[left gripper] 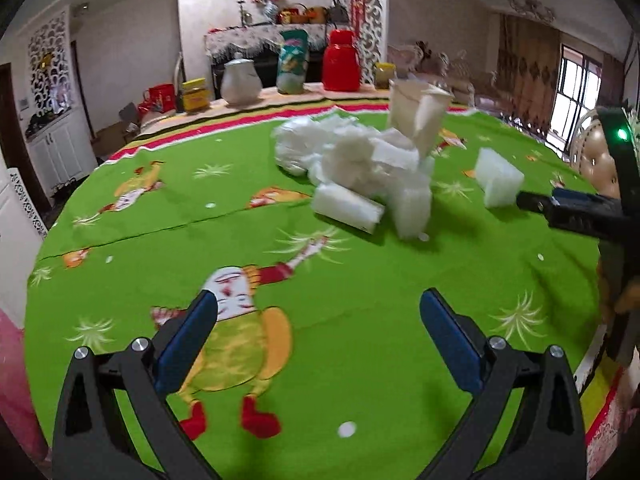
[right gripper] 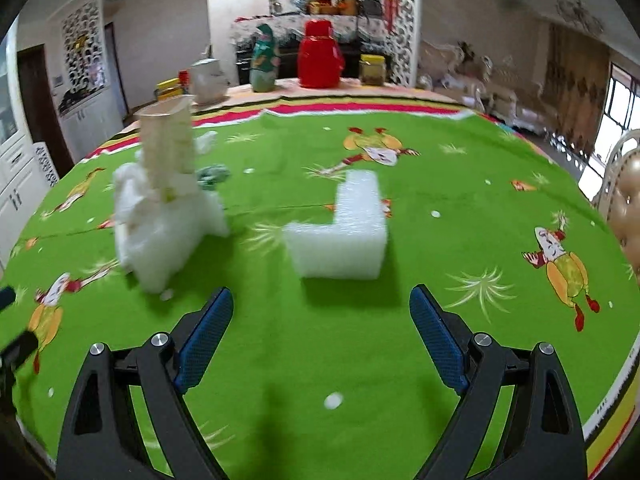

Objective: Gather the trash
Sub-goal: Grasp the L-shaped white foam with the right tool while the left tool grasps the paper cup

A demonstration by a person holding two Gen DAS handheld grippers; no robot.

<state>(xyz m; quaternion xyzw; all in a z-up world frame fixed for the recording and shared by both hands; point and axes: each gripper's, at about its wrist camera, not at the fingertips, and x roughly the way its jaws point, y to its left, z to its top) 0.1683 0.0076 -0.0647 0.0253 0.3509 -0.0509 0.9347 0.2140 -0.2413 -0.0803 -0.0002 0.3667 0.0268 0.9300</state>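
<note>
In the left wrist view, the left gripper hangs over the green tablecloth with its blue pads wide apart and nothing between them. The trash lies well ahead of it: a heap of white foam scraps, with a crumpled paper cup standing on the far side of the heap. One separate L-shaped foam block sits to the right of the heap. The tip of the right gripper comes in from the right edge, just beside this block; from here I cannot tell how wide it is. I judge the left one waits wide so that it can take a piece from the heap.

In the right wrist view, the right gripper is also wide and empty. The L-shaped foam block lies on the cloth just ahead, nearly centred between the pads, so it seems the chosen target. The heap with the cup is to the left, apart from the block. No bin is visible, so where the trash goes is unclear.
</note>
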